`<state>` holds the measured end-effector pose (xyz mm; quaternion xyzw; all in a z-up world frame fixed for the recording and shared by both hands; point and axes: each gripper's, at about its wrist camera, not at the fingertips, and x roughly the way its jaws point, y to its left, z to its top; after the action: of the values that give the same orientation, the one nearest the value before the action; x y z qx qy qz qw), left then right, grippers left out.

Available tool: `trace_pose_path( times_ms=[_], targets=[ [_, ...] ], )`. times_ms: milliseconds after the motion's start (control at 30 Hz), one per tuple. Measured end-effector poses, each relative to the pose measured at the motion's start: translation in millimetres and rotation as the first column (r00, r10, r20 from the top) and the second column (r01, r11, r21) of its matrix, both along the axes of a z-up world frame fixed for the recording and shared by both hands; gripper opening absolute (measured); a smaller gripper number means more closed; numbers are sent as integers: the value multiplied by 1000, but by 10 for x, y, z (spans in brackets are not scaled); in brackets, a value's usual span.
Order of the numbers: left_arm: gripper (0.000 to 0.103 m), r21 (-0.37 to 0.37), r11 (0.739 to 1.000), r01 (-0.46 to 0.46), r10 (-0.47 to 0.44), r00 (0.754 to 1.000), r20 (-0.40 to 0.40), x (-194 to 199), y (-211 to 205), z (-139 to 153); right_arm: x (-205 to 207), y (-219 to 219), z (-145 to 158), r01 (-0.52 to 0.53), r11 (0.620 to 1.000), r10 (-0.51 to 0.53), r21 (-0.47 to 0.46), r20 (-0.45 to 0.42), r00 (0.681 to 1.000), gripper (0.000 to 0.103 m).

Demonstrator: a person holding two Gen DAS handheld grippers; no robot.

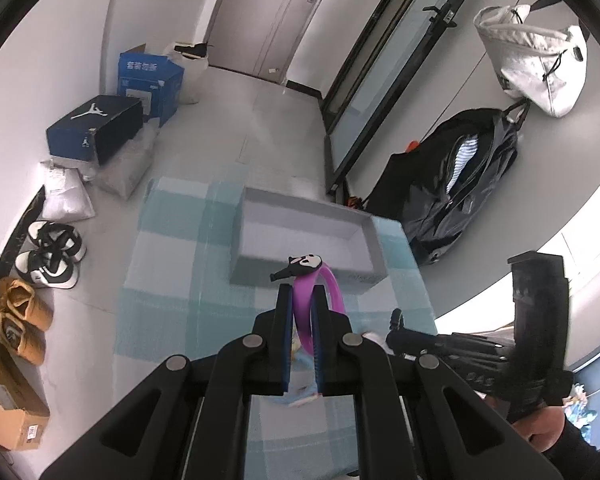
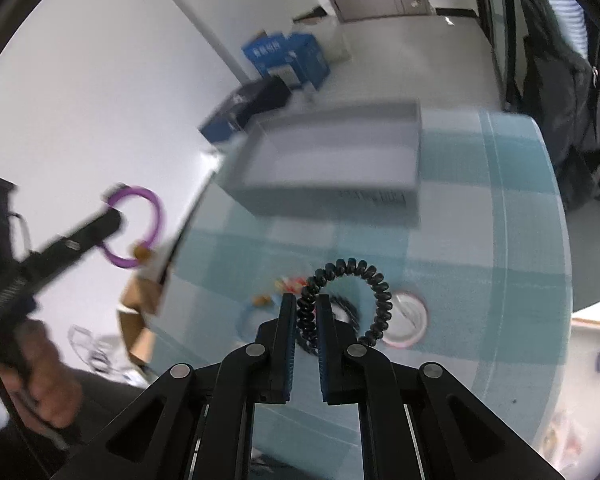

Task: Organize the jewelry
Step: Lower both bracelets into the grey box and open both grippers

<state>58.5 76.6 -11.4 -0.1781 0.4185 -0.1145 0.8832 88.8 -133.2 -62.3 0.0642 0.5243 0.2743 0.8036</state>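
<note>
Two pieces of jewelry are held at once. The purple bracelet, with a small black-and-white mask charm on top, stands pinched between the pads of the left gripper, which is clenched on it. Just ahead of that gripper lies the open grey box, empty as far as the view shows. The right gripper grasps a black spiral coil band by one side of its loop, and the rest of the loop hangs free to its right, above the pale blue checked table. Beneath and beside this gripper, a pink-rimmed ring and some small blurred trinkets lie on the cloth.

The step in hand looks like carrying both pieces to the box. The next move probably calls for bringing each gripper over the box's rim, lowering, and letting go without one piece snagging the other.

Farther off on the floor, a dark shoebox bears a white Jumpman logo, and a blue carton carries Chinese characters too small to read.
</note>
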Motion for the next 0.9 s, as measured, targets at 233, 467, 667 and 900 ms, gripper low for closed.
trace_pose_path(
  times_ms=[233,467,667,900],
  targets=[
    [5,62,997,47,-46,999,-15,474,-160,13,352,133,511,-19,985,8,170,64,998,9],
    [5,65,994,83,-78,994,-74,1048,-241,-274,948,267,240,20,980,-21,197,6,1000,9],
    [5,-55,994,98,-105,985,-137,1298,-148,-508,1234,183,-56,57,975,-41,214,-79,996,16],
    [38,-50,992,117,-124,980,-154,1317,-159,-512,1282,149,43,48,982,-46,181,-16,999,58]
  ],
)
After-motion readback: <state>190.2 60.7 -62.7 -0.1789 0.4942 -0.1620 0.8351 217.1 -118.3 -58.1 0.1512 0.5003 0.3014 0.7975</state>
